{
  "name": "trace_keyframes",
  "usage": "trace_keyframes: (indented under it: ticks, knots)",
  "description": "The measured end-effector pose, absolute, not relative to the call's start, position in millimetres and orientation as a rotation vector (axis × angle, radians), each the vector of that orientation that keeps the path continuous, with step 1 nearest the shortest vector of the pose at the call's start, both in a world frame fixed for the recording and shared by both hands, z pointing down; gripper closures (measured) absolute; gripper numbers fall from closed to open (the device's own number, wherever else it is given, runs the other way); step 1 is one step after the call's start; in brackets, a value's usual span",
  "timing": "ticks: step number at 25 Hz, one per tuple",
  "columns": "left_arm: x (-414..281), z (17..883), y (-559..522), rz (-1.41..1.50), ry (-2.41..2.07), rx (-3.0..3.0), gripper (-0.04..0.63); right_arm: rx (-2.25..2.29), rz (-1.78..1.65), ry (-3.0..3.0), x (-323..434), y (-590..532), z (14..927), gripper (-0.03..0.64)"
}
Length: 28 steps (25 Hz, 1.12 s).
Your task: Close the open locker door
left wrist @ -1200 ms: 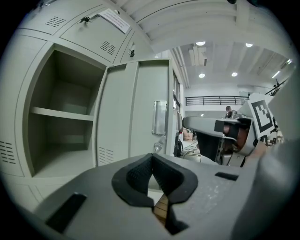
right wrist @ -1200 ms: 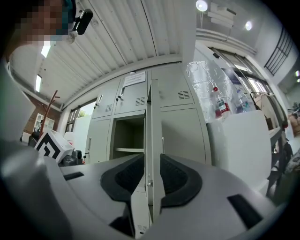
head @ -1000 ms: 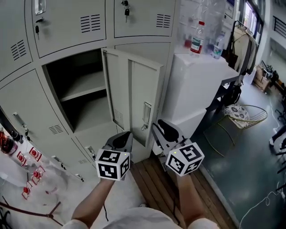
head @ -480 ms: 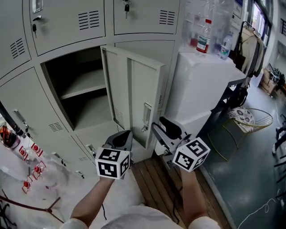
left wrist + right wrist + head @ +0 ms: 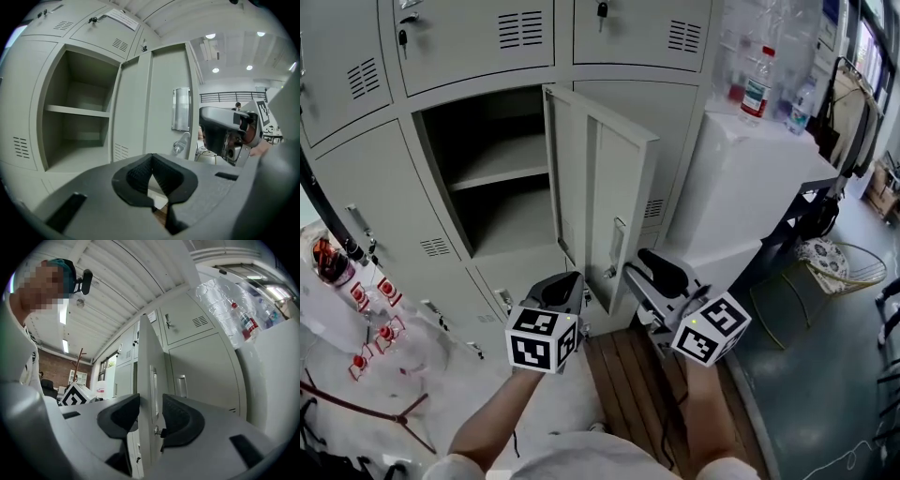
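Observation:
The grey locker door (image 5: 600, 197) stands swung out from its open compartment (image 5: 492, 187), which holds one bare shelf. My right gripper (image 5: 649, 270) is just in front of the door's free edge, below the handle (image 5: 616, 246). In the right gripper view the door's edge (image 5: 147, 380) runs up between the jaws of my right gripper (image 5: 150, 416), which are opening; the pads flank it without clearly pressing. My left gripper (image 5: 567, 283) hangs to the left below the door, shut and empty. In the left gripper view my left gripper (image 5: 151, 159) faces the door's inner face (image 5: 159, 103).
A white cabinet (image 5: 750, 178) stands right of the lockers with plastic bottles (image 5: 757, 89) on top. Closed locker doors (image 5: 478, 42) surround the open one. A wooden strip (image 5: 628, 375) lies underfoot. A wire chair (image 5: 839, 262) is at the far right, and red-marked plastic (image 5: 356, 319) at the left.
The head view has shifted, so the lockers now sit lower and further right in the picture. Both grippers stay close to the door's lower edge, and the door's angle looks the same.

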<state>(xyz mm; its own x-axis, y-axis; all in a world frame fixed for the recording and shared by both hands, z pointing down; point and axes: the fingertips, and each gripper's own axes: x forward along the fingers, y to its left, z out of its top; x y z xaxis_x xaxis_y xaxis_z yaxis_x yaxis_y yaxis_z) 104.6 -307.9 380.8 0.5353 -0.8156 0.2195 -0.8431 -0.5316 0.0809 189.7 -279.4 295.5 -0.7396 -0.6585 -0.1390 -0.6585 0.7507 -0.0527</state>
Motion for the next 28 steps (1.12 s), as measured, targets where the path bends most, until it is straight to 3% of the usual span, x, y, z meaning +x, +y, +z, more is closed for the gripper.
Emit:
trace_keyframes:
  ticks: [11,28]
  knots:
    - [52.8,383.0,-300.7,0.211,-1.59,2.478,0.589,-0.725,0.156,2.974,116.9,-257.6,292.8,0.459]
    - [-32.5,379.4,-280.3,0.165,-1.883,2.259,0.589,-0.358,0.093,2.999,29.9,-255.8,293.3,0.489]
